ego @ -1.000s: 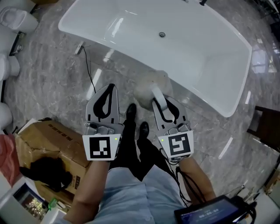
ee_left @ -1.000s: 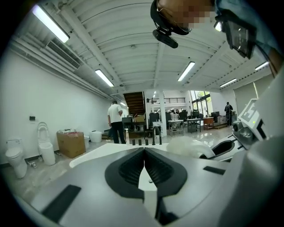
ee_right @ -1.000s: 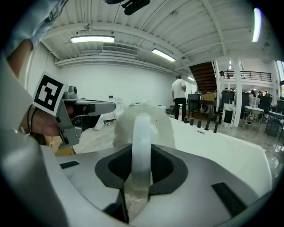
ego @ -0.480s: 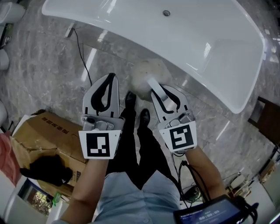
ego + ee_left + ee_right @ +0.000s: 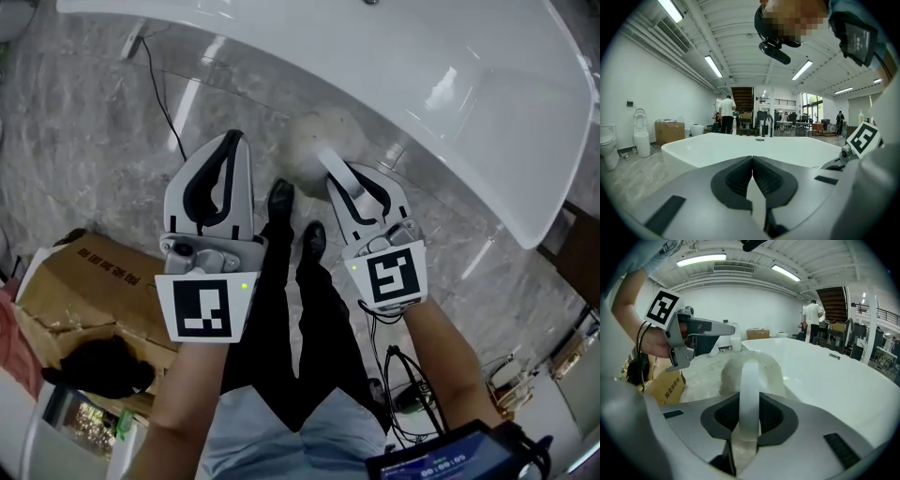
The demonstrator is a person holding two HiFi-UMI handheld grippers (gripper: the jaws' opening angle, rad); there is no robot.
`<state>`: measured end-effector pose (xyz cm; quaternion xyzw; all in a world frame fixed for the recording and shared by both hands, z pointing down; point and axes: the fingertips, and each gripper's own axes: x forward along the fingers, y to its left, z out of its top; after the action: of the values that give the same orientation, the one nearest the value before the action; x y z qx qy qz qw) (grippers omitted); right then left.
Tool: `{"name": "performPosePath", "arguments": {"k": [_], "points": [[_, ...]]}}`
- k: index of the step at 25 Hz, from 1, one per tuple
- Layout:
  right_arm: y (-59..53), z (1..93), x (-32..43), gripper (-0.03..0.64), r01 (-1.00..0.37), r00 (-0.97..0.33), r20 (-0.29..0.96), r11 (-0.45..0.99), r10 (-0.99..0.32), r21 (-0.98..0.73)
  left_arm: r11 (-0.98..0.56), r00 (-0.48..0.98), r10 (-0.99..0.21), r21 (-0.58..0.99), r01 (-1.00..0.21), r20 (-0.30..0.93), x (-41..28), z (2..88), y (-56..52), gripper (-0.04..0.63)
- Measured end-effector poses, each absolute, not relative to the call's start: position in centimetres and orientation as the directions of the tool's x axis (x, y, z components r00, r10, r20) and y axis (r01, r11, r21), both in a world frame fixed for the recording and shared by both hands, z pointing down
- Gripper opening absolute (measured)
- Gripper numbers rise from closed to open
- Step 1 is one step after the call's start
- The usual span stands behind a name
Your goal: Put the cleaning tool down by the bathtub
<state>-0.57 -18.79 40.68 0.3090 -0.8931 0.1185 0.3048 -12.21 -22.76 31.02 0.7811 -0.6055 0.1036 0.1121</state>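
Spanning the top of the head view: white bathtub [image 5: 450, 84]. Lying at lower left: cardboard box [image 5: 75, 291]. Sitting idle at centre left: left gripper [image 5: 232, 142], jaws pressed together on nothing. Clamping the handle at centre: right gripper [image 5: 342, 176]. Hanging just beside the tub wall: cleaning tool [image 5: 314, 145], seemingly not yet set down, with lowering and releasing remaining. Crowding the likely drop spot: black shoes [image 5: 279, 202]. Trailing at upper left: thin cable [image 5: 161, 108].

The left forearm [image 5: 187, 394] and right forearm [image 5: 448, 366], both bare, reach forward and down, side by side and apart. The left gripper [image 5: 234, 141] has its 2 jaws pressed together at the tips, nothing between them. The right gripper [image 5: 354, 187], angled slightly toward the left one, is clamped on the cleaning tool [image 5: 314, 141] by its white handle
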Motion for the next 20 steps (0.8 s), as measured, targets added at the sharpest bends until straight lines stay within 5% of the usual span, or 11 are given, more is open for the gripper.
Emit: {"name": "performPosePath", "arguments": {"k": [20], "points": [[-19.2, 58.8, 0.5, 0.095, -0.577, -0.562, 0.702, 0.815, -0.438, 0.046, -0.261, 0.271, -0.909, 0.075, -0.962, 0.316, -13.6, 45.3, -23.4, 0.017]]}}
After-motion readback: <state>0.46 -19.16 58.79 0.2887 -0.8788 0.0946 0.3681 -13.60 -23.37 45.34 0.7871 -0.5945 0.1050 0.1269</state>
